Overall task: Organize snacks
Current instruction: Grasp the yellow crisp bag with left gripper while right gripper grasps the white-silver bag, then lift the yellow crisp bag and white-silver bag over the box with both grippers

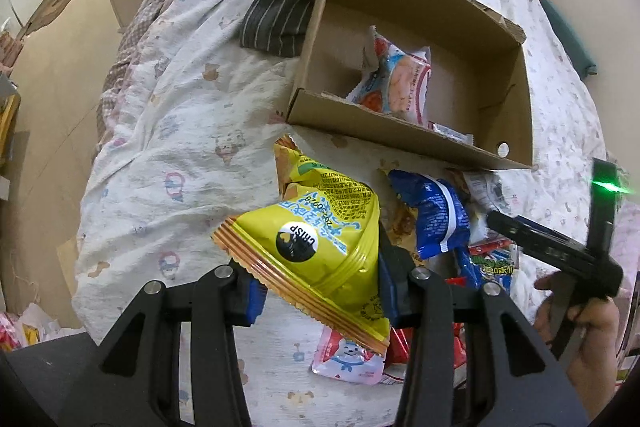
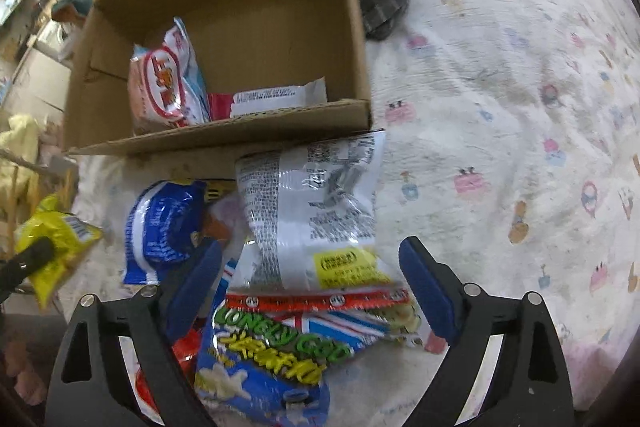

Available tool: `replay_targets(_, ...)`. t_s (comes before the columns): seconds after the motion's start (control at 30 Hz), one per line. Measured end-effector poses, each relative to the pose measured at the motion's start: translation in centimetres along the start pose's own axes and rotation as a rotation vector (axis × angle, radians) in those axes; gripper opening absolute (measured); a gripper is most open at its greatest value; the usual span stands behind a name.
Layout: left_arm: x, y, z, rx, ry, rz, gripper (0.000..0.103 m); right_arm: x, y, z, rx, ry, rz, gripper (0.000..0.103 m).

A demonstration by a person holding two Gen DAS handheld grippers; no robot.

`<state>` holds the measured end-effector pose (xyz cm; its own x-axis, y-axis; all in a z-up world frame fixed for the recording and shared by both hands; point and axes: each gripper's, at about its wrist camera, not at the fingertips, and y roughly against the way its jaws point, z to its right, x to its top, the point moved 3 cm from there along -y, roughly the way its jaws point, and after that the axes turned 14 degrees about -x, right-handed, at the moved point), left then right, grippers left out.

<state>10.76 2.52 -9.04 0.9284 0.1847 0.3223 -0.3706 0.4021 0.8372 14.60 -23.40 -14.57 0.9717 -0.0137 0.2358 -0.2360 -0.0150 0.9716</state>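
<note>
Gripping the yellow crisp bag (image 1: pixel 320 247), your left gripper (image 1: pixel 320 291) holds it lifted above the bed (image 1: pixel 168 131), near the cardboard box (image 1: pixel 404 143). Your right gripper (image 2: pixel 312 291), fingers (image 2: pixel 430 293) spread wide, hangs over the white packet (image 2: pixel 316 203) in the snack pile, gripping nothing. Box holds a pink-and-white snack bag (image 2: pixel 164 83).

Glossy crinkled plastic film is shining on the yellow crisp bag (image 1: pixel 320 235) and the silvery white packet (image 2: pixel 312 211). The cardboard box (image 1: pixel 404 139) is looking matt and rough-edged; the printed bedsheet (image 1: pixel 180 131) is showing soft, wrinkled cloth.
</note>
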Motion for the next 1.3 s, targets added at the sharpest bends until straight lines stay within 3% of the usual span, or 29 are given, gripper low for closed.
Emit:
replay_targets(0.13, 0.3, 0.3, 0.0, 0.045, -0.02, 0.023, 0.041, 0.6, -1.4, -0.9, -0.035, 0.026, -0.028, 0.092)
replay_targets(0.33, 0.5, -0.1, -0.3, 0.043, -0.004, 0.01, 0.041, 1.2, -2.5, -1.6, -0.077, 0.063, -0.052, 0.09)
replay_targets(0.4, 0.5, -0.3, -0.3, 0.043, -0.003, 0.007, 0.041, 1.2, -2.7, -1.8, -0.085, 0.083, -0.056, 0.074)
replay_targets(0.53, 0.5, -0.4, -0.1, 0.043, -0.004, 0.007, 0.041, 1.2, -2.5, -2.2, -0.101, 0.099, -0.042, 0.059)
replay_targets(0.87, 0.6, -0.5, -1.0, 0.116, -0.001, 0.043, 0.041, 0.1, 0.0, -1.9, -0.027, 0.083, -0.014, 0.051)
replay_targets(1.3, 0.7, -0.5, -1.6, 0.199, -0.008, 0.09, 0.041, -2.9, 5.5, 3.8, 0.107, 0.013, 0.065, 0.05)
